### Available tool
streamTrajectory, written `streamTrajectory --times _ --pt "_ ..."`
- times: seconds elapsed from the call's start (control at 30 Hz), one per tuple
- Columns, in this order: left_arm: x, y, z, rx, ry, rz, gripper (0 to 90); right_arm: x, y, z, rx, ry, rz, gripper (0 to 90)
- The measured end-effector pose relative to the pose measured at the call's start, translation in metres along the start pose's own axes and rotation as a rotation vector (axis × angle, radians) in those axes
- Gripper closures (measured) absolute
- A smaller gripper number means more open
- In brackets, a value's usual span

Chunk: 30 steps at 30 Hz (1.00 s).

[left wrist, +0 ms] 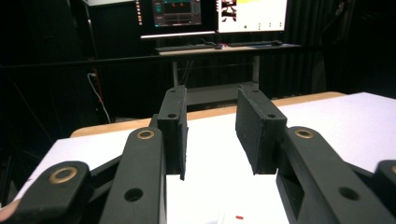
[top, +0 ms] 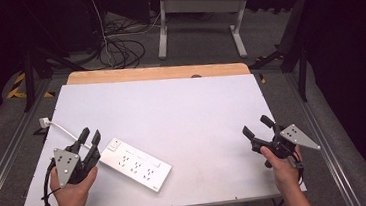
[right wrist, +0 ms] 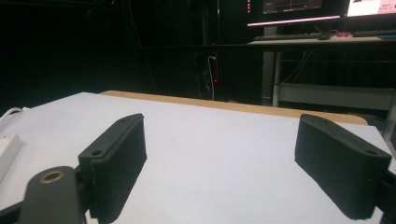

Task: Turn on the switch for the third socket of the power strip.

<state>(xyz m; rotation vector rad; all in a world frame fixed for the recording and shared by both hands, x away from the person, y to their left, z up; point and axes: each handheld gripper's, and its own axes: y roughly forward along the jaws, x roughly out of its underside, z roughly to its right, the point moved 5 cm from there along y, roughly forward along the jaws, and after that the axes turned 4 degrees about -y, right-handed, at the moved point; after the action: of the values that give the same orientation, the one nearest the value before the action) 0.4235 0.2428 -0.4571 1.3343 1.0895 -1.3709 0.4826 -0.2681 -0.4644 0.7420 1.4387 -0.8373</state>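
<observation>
One white power strip (top: 136,165) lies flat on the bench (top: 186,107), in its near-left part, set at a slant with its switch end pointing toward the far-left corner. Several rows of sockets show on its top. Any print on it is too small to read, and in the left gripper view a small red mark shows on its white body (left wrist: 236,217). Its white cord (top: 65,128) runs off the switch end to a plug at the left edge of the bench.

Just beside that switch end hovers the left gripper (top: 90,134). Its jaws stand a moderate way apart with nothing between them, the pads clear of the strip. Well apart, at the near-right of the bench, is the right gripper (top: 255,125), its jaws spread wide over bare white surface and empty.

Beyond the bench stand lit monitors (left wrist: 212,14) on a desk, and their writing is too blurred to make out.
</observation>
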Motion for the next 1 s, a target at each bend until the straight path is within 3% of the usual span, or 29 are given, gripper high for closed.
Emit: streamTrajectory --times 0.67,0.9,1.0 --pt "0.001 -0.006 -0.020 -0.048 -0.023 -0.002 51.1 0.000 -0.001 0.000 -0.001 0.003 0.002 16.9" --pt "0.001 -0.007 -0.023 -0.072 -0.029 0.003 41.9 -0.001 0.000 0.000 0.000 0.002 0.003 16.8" --pt "0.002 -0.007 -0.026 -0.087 -0.035 0.004 32.8 -0.001 0.000 0.000 0.000 0.004 0.002 16.8"
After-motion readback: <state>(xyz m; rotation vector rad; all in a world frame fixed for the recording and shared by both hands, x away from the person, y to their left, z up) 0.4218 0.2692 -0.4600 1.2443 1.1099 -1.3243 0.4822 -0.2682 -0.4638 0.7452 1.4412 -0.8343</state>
